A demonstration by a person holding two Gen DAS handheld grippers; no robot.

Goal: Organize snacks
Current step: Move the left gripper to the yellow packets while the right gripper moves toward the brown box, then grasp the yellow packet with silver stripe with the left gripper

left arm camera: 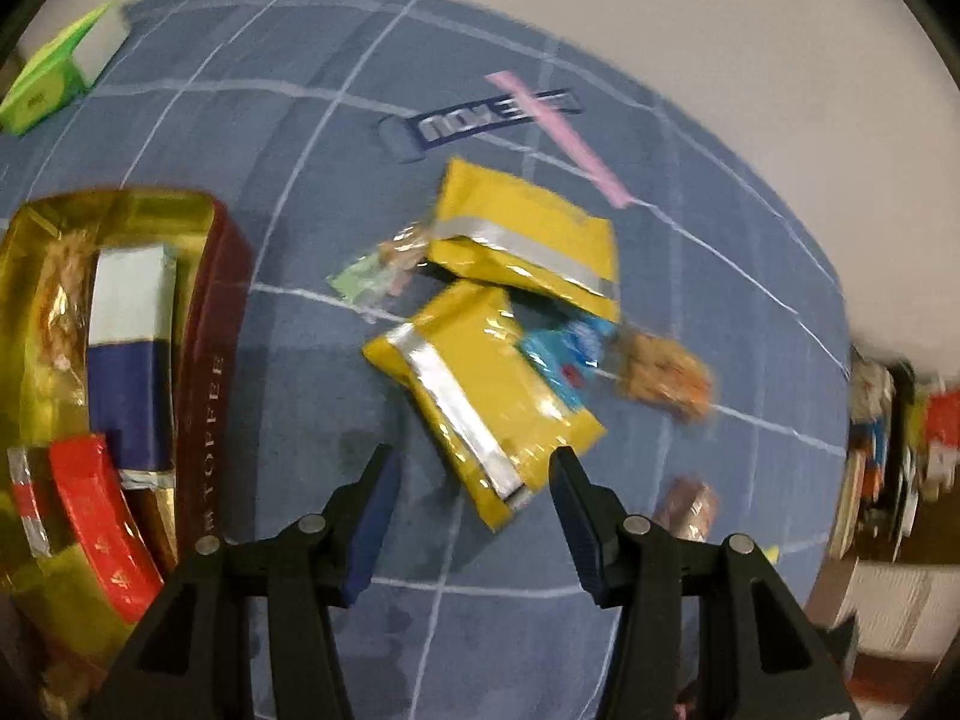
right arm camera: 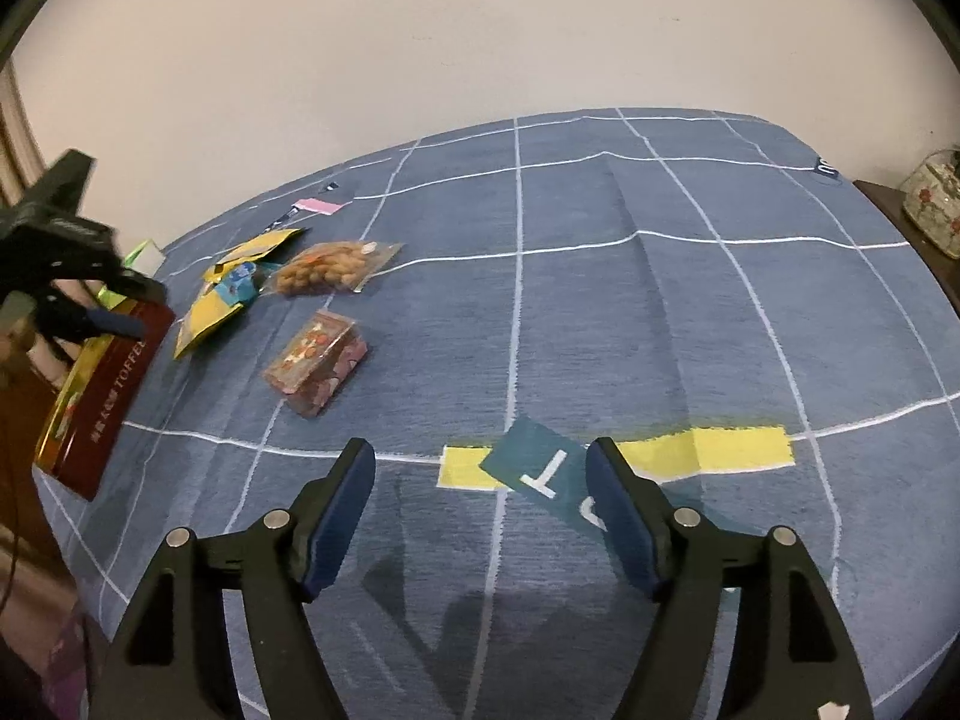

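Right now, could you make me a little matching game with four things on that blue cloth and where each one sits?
Things:
1. red packet
2. peanut bag
3. pink strip
4. left tongs

Places:
A. near the cloth's far edge
B. inside the toffee box
C. above the nearer yellow packet
D. lying beside the yellow packets

Pairs: 1-B, 2-D, 3-A, 4-C

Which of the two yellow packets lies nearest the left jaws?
The lower yellow packet, whose end sits between the jaws; the other yellow packet lies beyond it.
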